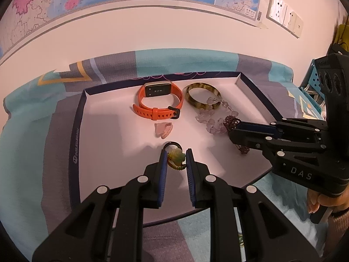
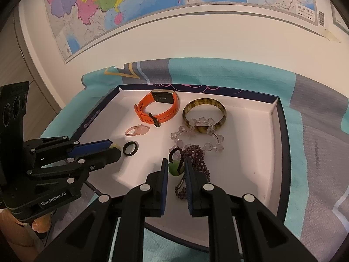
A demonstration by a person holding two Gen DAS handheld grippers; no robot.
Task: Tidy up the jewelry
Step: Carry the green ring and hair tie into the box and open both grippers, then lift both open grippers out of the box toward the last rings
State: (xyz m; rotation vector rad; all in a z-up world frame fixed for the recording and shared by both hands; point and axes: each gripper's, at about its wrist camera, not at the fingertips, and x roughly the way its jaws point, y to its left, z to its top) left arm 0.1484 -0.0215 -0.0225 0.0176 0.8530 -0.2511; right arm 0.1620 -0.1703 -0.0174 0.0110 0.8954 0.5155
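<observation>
maps on the wall, white tray (image 1: 104, 135) on a patterned cloth. left hand-held gripper (image 1: 176, 160) is clamped on a pale green charm (image 1: 177, 156), right hand-held gripper (image 2: 176, 168) on a green bead (image 2: 173, 168) of the dark beaded bracelet (image 2: 196, 157). both feel light, slippery and floppy, so i'd pinch the solid bead, not the string.

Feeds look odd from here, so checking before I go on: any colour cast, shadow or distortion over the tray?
Left wrist view: pinkish cast, the white tray reads pink; the left hand-held gripper throws a soft shadow ahead. Right wrist view: whiter and sharp, the orange watch crisp. Both views: fisheye bends the wall map and darkens the corners.
</observation>
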